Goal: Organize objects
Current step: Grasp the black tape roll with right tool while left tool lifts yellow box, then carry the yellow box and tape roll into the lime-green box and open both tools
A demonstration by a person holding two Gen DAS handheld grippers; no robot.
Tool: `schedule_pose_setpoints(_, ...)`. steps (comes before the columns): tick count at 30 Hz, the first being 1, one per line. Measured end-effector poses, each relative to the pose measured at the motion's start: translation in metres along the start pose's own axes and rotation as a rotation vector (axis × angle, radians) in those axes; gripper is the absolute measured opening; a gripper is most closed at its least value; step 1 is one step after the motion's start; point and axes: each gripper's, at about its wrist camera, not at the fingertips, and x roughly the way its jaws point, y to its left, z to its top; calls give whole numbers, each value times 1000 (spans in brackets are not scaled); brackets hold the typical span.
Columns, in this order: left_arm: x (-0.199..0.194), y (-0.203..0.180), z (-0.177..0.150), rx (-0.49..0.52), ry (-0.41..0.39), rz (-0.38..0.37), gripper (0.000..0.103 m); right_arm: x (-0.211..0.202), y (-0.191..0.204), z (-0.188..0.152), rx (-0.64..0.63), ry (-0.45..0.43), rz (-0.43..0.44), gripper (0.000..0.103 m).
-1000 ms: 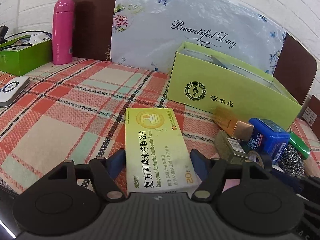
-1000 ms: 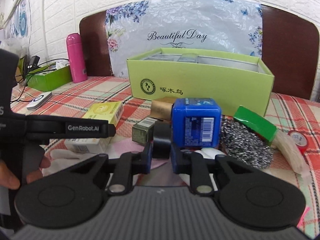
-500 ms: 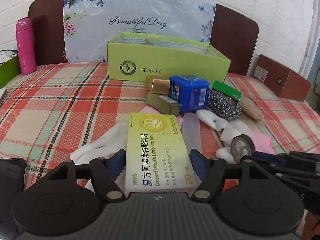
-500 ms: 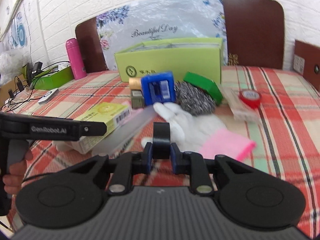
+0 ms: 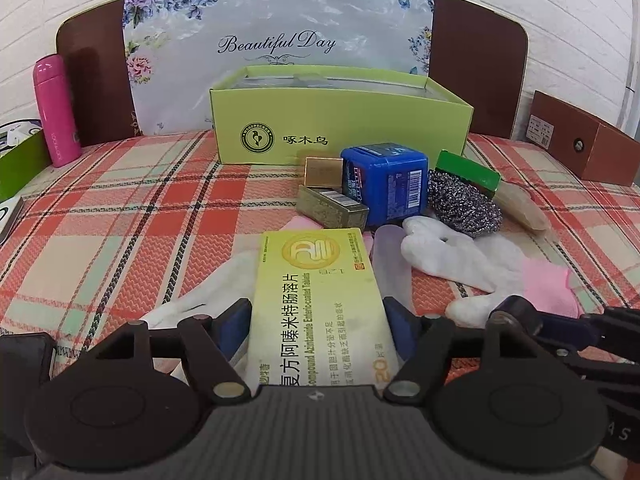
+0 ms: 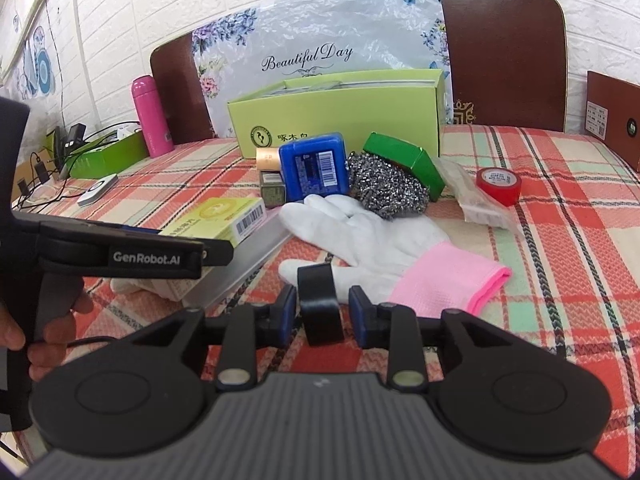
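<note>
A bed covered in a red, green and cream plaid cloth (image 5: pixel 120 216) is carrying the whole lot, with a brown headboard (image 5: pixel 476 56) and a floral "Beautiful Day" sheet (image 5: pixel 276 40) standing behind it. An open lime-green box (image 5: pixel 340 128) is sitting at the back centre, just ahead of that sheet. A white glove with a pink cuff (image 6: pixel 372 240) is lying flat in front of the clutter. A yellow tablet carton (image 5: pixel 320 304) is being gripped across its width by the left gripper (image 5: pixel 320 328), whose jaws are standing wide with both blue pads pressing on the carton's long sides. A blue plastic tub (image 5: pixel 384 184) is standing in front of the lime-green box, with a steel-wool scourer (image 5: pixel 464 204) just beside it and a green packet (image 5: pixel 468 168) behind the scourer. A pink flask (image 5: pixel 54 112) is standing upright at the far left edge. Two small gold boxes (image 5: pixel 328 184) are resting against the tub's left side. A red tape roll (image 6: pixel 498 180) is lying apart, on the right. A black tape roll (image 6: pixel 320 300) is standing on edge between the pads of the right gripper (image 6: pixel 322 312), whose jaws are opening, gaps showing on both sides of the roll, which is sitting at the glove's near edge.
</note>
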Motion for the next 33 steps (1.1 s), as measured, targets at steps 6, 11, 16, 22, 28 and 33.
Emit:
schedule_pose_setpoints(6, 0, 1, -1, -9, -9, -28, 70, 2, 0, -2, 5, 14, 12, 23)
schedule_pose_setpoints(11, -7, 0, -2, -22, -17, -39, 70, -1, 4, -2, -5, 7, 32, 18)
schedule_pose_setpoints(16, -19, 0, 4, -42, -52, -64, 70, -9, 5, 6, -14, -36, 48, 18)
schedule_pose_setpoints(22, -33, -3, 23, -59, -128, -77, 70, -12, 2, 27, -29, -113, 50, 18)
schedule_pose_setpoints(28, -37, -9, 58, -82, -220, -77, 70, -4, -3, 59, -61, -201, 37, 18)
schedule_pose_setpoints(33, -34, -17, 93, -98, -298, -88, 70, 5, -15, 93, -56, -297, 14, 18)
